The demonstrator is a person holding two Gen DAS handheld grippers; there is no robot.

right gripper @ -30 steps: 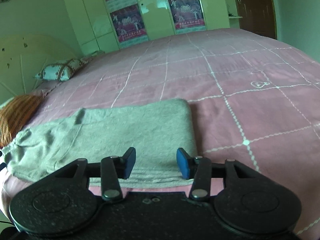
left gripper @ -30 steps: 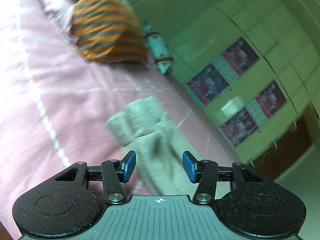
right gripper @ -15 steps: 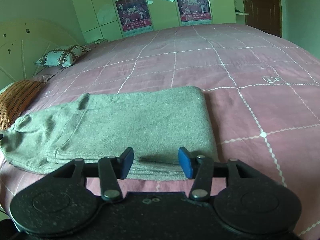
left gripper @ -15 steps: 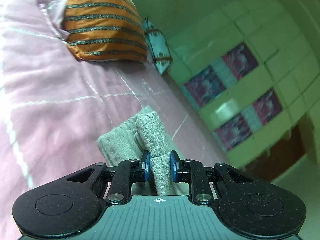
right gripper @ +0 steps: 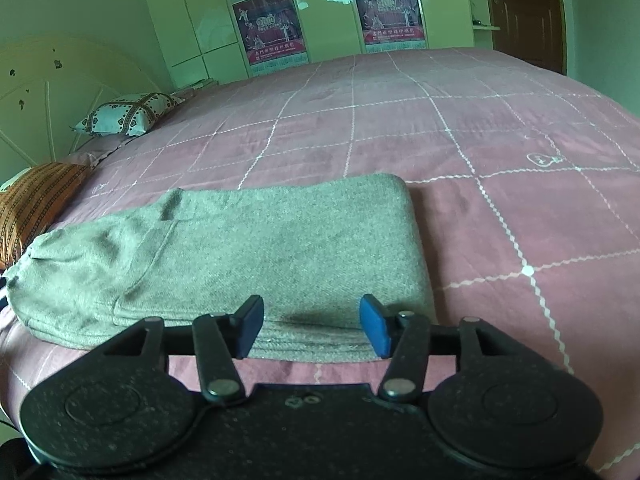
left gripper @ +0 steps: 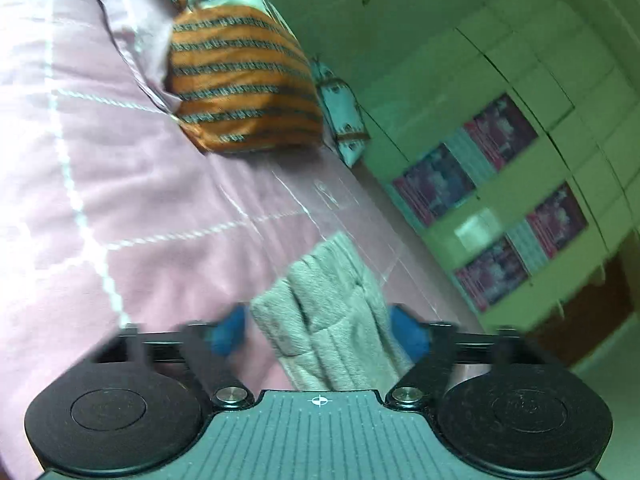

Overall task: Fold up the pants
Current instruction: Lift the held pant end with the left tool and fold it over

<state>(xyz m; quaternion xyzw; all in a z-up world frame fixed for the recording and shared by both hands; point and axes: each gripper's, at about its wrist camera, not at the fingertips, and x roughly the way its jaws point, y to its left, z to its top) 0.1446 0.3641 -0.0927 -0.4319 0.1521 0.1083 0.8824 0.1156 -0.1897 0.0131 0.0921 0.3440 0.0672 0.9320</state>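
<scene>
- pants (right gripper: 256,248): one pair, grey knit, folded into a flat oblong on the pink bed (right gripper: 500,128), near its front edge; in the right wrist view the bunched waist end lies to the left and the neat fold to the right.
- left gripper (left gripper: 318,330): its jaws are opening, the two blue pads blurred and spread to either side of the bunched end of the pants; the cloth lies between them, and the pads do not press on it.
- right gripper (right gripper: 312,330): one, jaws about half apart, poised over the near edge of the pants; the pads touch no cloth and hold nothing.
- pillows: two at the head of the bed, one orange striped pillow (left gripper: 244,80) and one pale patterned pillow (right gripper: 130,114) further along, well apart from the pants.
- posters (right gripper: 268,24): two show on the pale wardrobe doors in the right wrist view; the left wrist view shows four, blurred.
- door (right gripper: 528,12): one, dark brown, at the far right corner.
- headboard (right gripper: 44,92): one, pale, curved, behind the pillows.
</scene>
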